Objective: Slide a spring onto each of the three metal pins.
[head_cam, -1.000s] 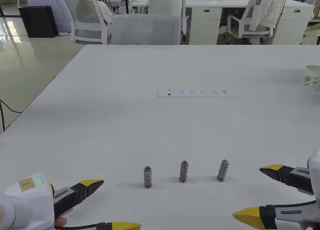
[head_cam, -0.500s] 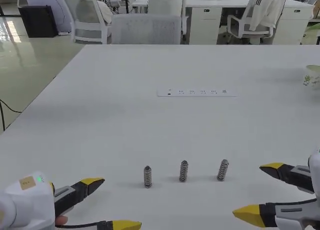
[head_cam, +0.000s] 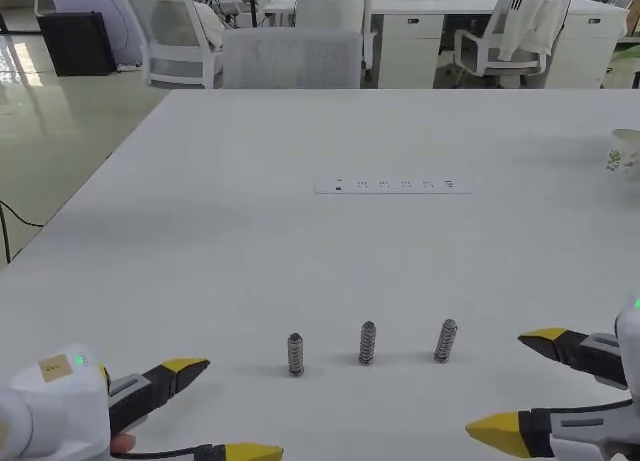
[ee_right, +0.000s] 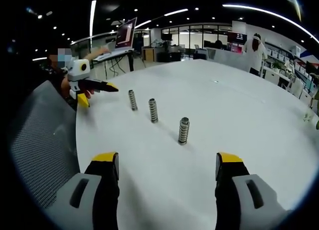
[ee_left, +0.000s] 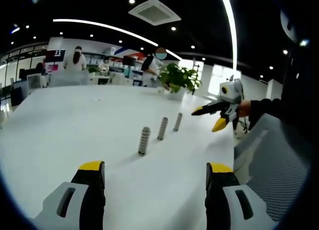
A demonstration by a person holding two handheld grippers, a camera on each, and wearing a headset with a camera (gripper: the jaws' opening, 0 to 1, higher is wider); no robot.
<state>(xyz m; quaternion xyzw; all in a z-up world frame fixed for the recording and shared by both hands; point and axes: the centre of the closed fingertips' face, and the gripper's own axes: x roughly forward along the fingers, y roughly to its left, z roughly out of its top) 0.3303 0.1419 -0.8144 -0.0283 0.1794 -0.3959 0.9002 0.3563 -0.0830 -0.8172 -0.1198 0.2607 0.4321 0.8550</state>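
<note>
Three springs (head_cam: 367,343) are standing in a row on the counter (head_cam: 330,251), with the left claw (head_cam: 230,407) and right claw (head_cam: 512,386) hovering released at either end.

On the table (head_cam: 300,251), the left spring (head_cam: 295,354), middle spring (head_cam: 367,343) and right spring (head_cam: 446,341) stand in a row near the front, the power strip (head_cam: 392,186) well behind them; the left gripper (head_cam: 230,407) flanks the row's left, the right gripper (head_cam: 510,385) its right

In the head view, the bottom edge cuts off the left gripper (head_cam: 240,406) at lower left and the right gripper (head_cam: 496,387) at lower right. The springs (head_cam: 367,343) are too small to tell whether pins stand inside. The right edge cuts off a cup (head_cam: 627,149).
</note>
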